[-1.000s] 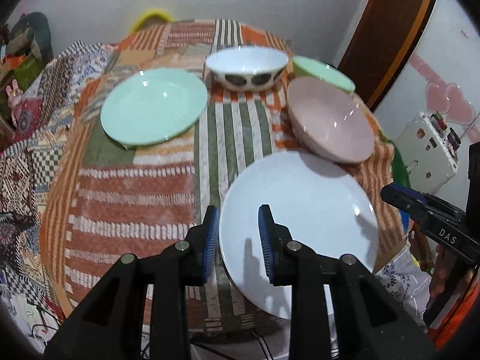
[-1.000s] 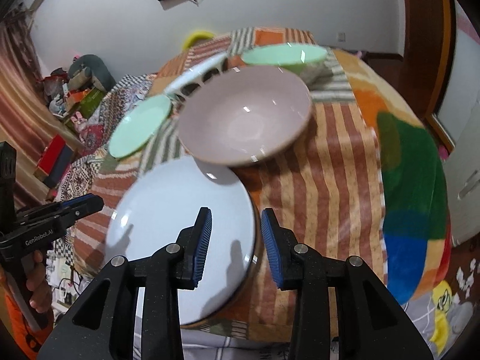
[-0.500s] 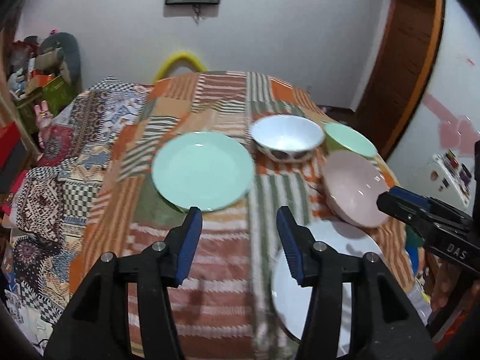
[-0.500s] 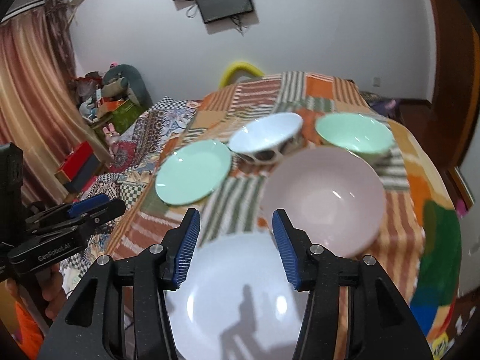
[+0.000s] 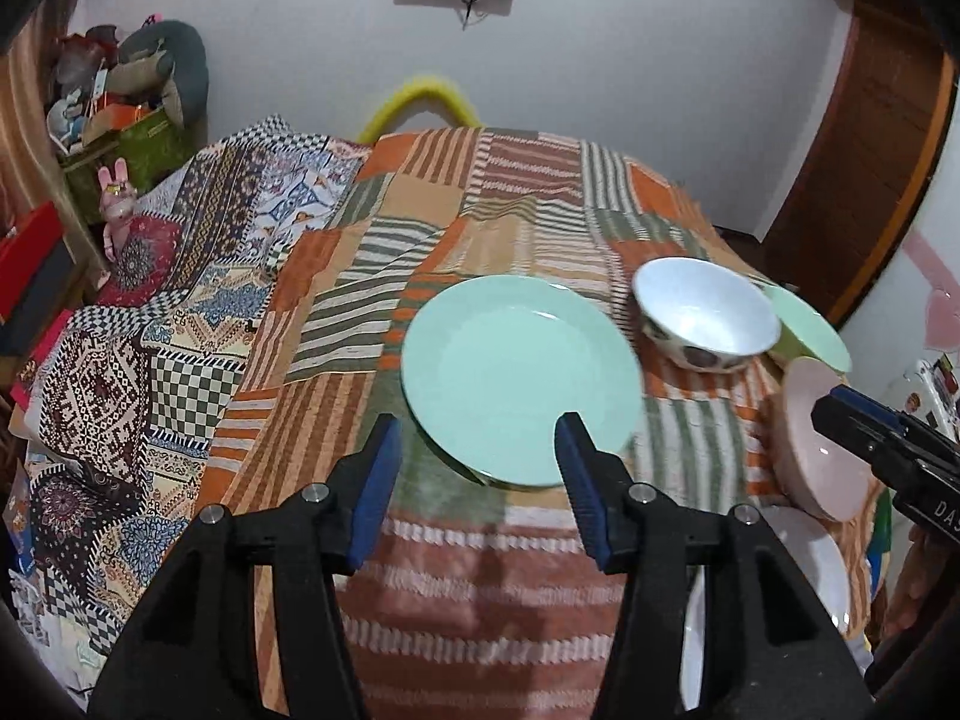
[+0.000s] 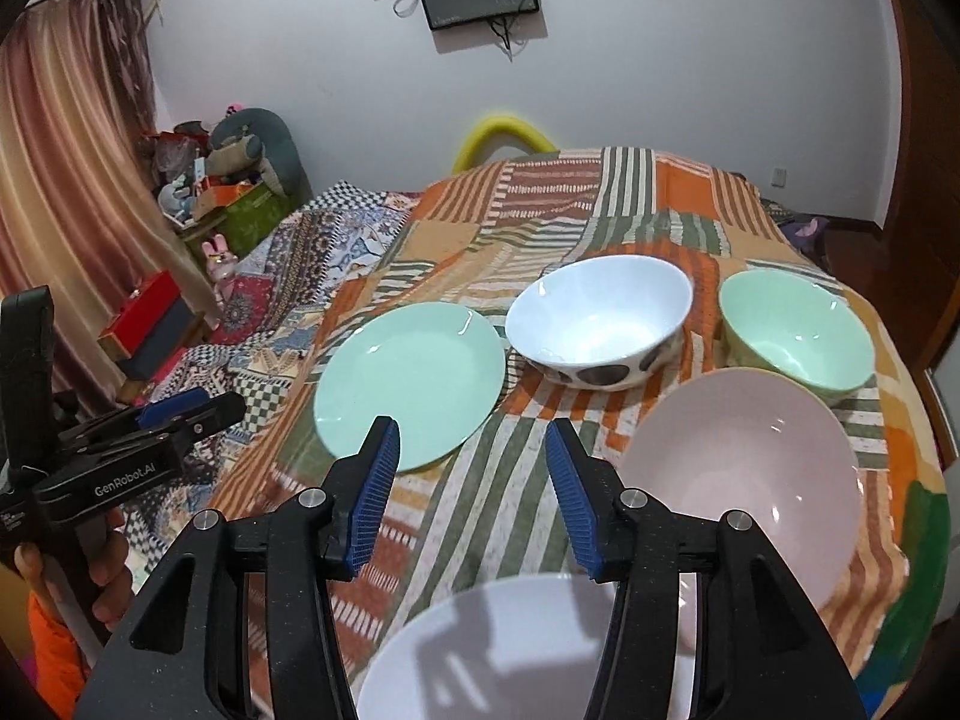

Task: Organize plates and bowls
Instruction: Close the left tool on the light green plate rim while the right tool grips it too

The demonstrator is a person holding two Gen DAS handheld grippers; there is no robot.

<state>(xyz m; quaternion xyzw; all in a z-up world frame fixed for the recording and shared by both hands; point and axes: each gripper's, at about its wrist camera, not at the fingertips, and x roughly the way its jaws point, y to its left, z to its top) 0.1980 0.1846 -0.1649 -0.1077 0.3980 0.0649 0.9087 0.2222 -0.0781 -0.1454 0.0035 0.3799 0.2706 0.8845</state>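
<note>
5 dishes are laid out singly on the patchwork tablecloth (image 6: 540, 204), none stacked, so the sorting is judged to be barely begun. The green plate (image 5: 519, 381) lies flat toward the left-centre; the white spotted bowl (image 6: 600, 321) stands just beyond its right edge, with the green bowl (image 6: 795, 330) beside that. The pink bowl (image 6: 744, 468) sits nearer, close to the table's right edge, and the white plate (image 6: 522, 648) lies nearest, at the front edge.

The left gripper (image 5: 477, 486) is held above the cloth with its jaws apart and nothing between them; the near rim of the green plate is seen just beyond its tips. The right gripper (image 6: 471, 486) is likewise held apart and empty, over bare striped cloth between the green plate and the pink bowl, with the white plate below its body. Both tools appear to be raised clear so that the whole layout can be taken in before a dish is chosen.

Open cloth is left at the far half of the table and on its left side, where plates could be gathered. The right and front edges are crowded: the pink bowl and white plate lie close to the drop, so sideways nudges there are judged risky.
</note>
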